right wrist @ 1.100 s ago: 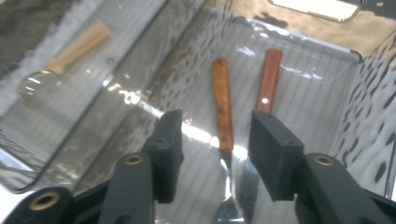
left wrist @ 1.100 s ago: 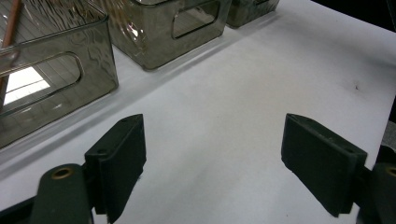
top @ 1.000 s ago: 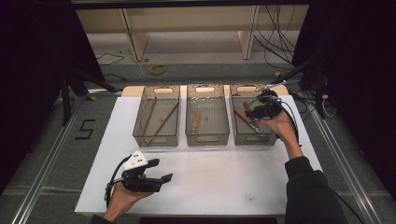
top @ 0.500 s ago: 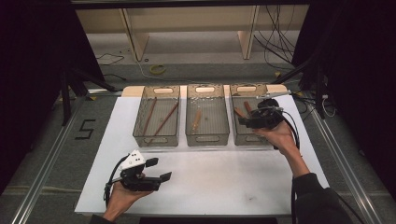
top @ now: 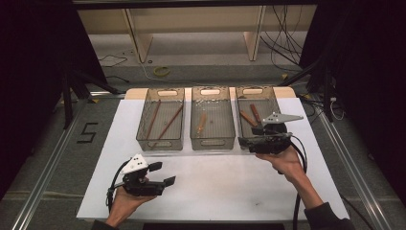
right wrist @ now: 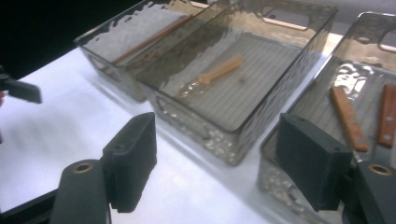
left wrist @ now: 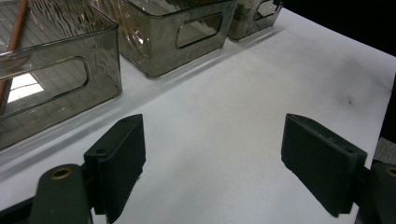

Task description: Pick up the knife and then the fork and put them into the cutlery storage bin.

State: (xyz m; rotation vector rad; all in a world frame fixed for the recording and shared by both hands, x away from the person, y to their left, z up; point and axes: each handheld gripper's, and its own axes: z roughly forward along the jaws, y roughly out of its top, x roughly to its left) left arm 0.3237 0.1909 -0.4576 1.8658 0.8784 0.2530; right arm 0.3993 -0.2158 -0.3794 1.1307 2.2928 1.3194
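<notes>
At a white tabletop point(top: 230, 187), a person holds a gripper in each hand before three smoky clear bins set side by side. The right gripper point(top: 245, 142) hangs at the near end of the right bin point(top: 244, 98), its fingers wide apart and just now opening further, with nothing between them. Two brown-handled knives point(top: 252, 116) lie in that bin, well up from the near wall. The left gripper point(top: 163, 173) rests low over the bare tabletop near the person, fingers apart and empty.

The only writing that can be read is a dark "5" point(top: 87, 132) marked on the floor left of the tabletop.

The high view shows two long brown sticks point(top: 161, 122) crossing in the left bin point(top: 141, 125) and a short wooden piece point(top: 201, 122) in the middle bin point(top: 193, 120). The right gripper view brings the knife handles point(right wrist: 348, 117) close beside its own fingers point(right wrist: 312, 163); the left gripper view shows the bins' cut-out handle slots point(left wrist: 198, 30).
</notes>
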